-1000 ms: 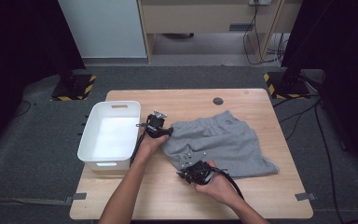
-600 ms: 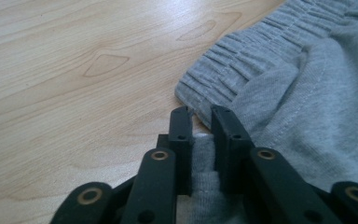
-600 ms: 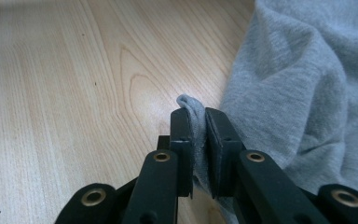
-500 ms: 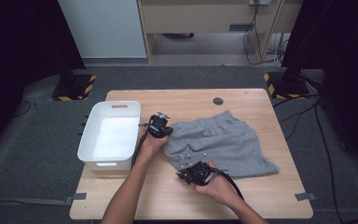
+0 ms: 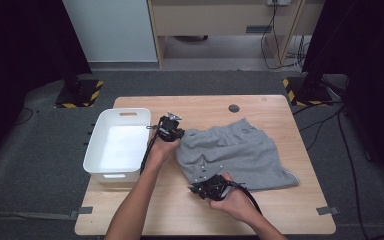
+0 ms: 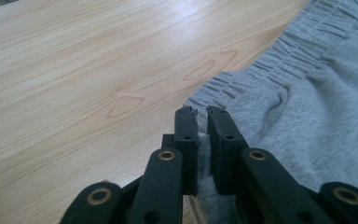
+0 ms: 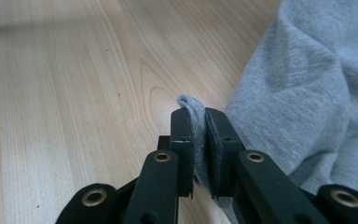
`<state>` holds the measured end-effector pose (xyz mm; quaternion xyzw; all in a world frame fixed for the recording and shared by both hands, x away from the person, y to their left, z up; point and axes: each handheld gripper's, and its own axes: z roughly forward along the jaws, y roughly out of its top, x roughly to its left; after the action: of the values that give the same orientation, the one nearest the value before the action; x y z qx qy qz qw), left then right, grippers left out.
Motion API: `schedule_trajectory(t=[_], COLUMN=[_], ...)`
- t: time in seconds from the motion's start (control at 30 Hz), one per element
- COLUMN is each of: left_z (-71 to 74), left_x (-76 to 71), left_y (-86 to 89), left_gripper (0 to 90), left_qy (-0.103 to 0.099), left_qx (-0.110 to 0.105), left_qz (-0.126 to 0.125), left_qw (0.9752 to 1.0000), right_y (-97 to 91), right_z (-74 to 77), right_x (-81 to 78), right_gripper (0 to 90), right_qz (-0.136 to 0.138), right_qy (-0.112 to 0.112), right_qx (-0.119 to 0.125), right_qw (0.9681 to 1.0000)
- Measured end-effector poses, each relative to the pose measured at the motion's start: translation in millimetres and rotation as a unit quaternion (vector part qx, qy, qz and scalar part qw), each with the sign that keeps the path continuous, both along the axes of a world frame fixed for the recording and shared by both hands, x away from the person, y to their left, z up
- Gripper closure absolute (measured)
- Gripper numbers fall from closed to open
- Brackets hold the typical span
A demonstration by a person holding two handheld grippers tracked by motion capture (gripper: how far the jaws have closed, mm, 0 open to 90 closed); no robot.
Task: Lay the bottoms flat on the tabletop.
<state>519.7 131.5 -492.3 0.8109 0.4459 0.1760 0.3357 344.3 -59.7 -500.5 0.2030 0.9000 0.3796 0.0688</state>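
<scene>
The left gripper [image 6: 202, 112] and the right gripper [image 7: 196, 114] each pinch the soft grey cloth shorts [image 5: 240, 150] on the light wooden table [image 5: 280, 107].

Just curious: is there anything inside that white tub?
The white tub looks empty: its pale floor shows bare. The strip behind its near wall is hidden. The grey shorts lie beside it on the table.

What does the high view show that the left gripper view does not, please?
High view alone: the white bin beside the shorts, the right gripper at their near edge, and both forearms. Left gripper view alone: the left gripper with its jaws closed on the shorts' elastic waistband. Both share the grey shorts and the wooden table.
</scene>
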Motion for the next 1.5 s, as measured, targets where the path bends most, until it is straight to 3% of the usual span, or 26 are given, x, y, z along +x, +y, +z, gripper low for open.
schedule_trajectory(t=[0.1, 0.2, 0.5, 0.73, 0.87, 1.07, 1.2, 1.37, 1.5], left_z=[-3.2, -4.0, -1.8, -15.0, -21.5, -23.8, -21.0, -23.3, -26.8], left_x=[0.0, 0.3, 5.2, 12.9, 16.9, 16.1, 13.1, 11.6, 10.4], left_y=[-0.6, -1.6, 2.4, 1.6, 3.5, 1.2, 0.9, -2.4, -6.7], left_gripper=[82.7, 81.4, 69.2, 59.9, 61.3, 62.4, 60.0, 54.0, 45.2], left_qy=[0.006, 0.009, -0.017, -0.011, -0.011, 0.001, 0.011, 0.021, 0.016], left_qx=[0.014, 0.012, -0.025, -0.004, -0.004, -0.009, -0.037, -0.052, -0.033], left_qz=[-0.001, 0.003, 0.026, 0.031, 0.044, 0.038, 0.025, 0.009, 0.003], left_qw=[0.9999, 0.9999, 0.9992, 0.9995, 0.999, 0.9992, 0.9989, 0.9984, 0.9993], right_y=[-1.4, -2.9, -12.2, -13.9, -15.8, -18.2, -18.8, -18.1, -18.2], right_z=[-2.3, -2.6, 0.4, 0.0, -0.8, -0.3, 0.5, 2.2, 3.8], right_x=[-0.6, -1.2, -0.8, -1.3, -1.2, 1.4, 2.3, 2.9, 3.9], right_gripper=[82.8, 82.8, 82.8, 82.8, 82.7, 82.7, 82.7, 82.6, 82.5], right_qz=[0.004, 0.001, -0.004, -0.007, -0.01, -0.015, -0.018, -0.02, -0.024], right_qy=[0.001, 0.001, -0.005, -0.006, -0.007, -0.006, -0.006, -0.006, -0.006], right_qx=[-0.006, -0.007, -0.01, -0.009, -0.009, -0.006, -0.002, 0.003, 0.009], right_qw=[1.0, 1.0, 0.9999, 0.9999, 0.9999, 0.9998, 0.9998, 0.9998, 0.9997])
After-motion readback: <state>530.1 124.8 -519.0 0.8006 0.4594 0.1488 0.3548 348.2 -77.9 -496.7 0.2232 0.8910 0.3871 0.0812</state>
